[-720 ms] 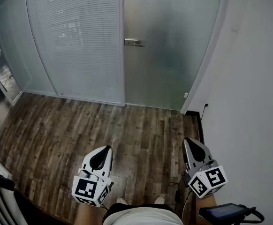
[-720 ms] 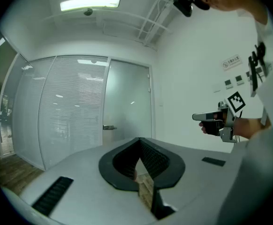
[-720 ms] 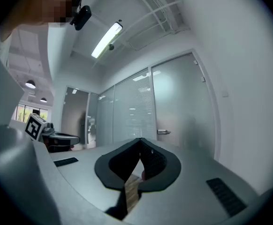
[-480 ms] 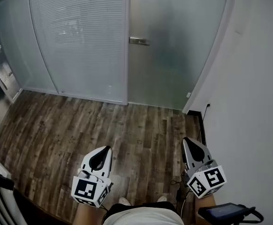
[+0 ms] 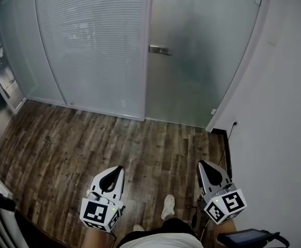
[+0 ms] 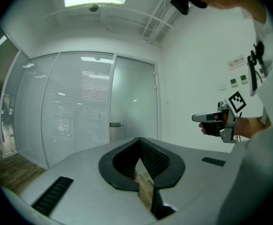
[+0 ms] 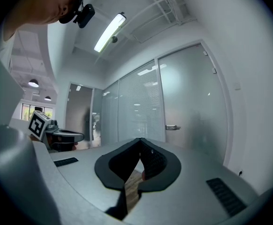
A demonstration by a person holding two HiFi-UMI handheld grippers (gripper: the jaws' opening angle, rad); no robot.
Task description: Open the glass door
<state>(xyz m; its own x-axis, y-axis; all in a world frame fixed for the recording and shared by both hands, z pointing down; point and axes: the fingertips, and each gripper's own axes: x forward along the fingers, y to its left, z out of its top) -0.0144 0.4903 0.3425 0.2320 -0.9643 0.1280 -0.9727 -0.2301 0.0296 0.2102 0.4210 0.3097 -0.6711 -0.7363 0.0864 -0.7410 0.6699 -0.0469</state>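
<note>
The frosted glass door (image 5: 202, 56) stands closed across the wooden floor, its metal handle (image 5: 160, 49) on the left edge at mid height. My left gripper (image 5: 114, 171) and right gripper (image 5: 207, 166) are held low in front of me, side by side, both shut and empty, well short of the door. In the left gripper view, the left gripper (image 6: 139, 140) points at the door (image 6: 134, 102) and the handle (image 6: 116, 124) shows small above it. In the right gripper view, the right gripper (image 7: 140, 140) has the handle (image 7: 173, 127) up and to its right.
A slatted glass partition (image 5: 93, 45) adjoins the door on the left. A white wall (image 5: 285, 112) runs along the right, with a socket and a cable (image 5: 228, 149) at its foot. One shoe (image 5: 167, 206) is stepped forward on the wood floor (image 5: 78, 143).
The door and handle have slid right and slightly down in the head view. A shoe has come forward between the grippers. Both grippers sit a little lower in the picture, still shut.
</note>
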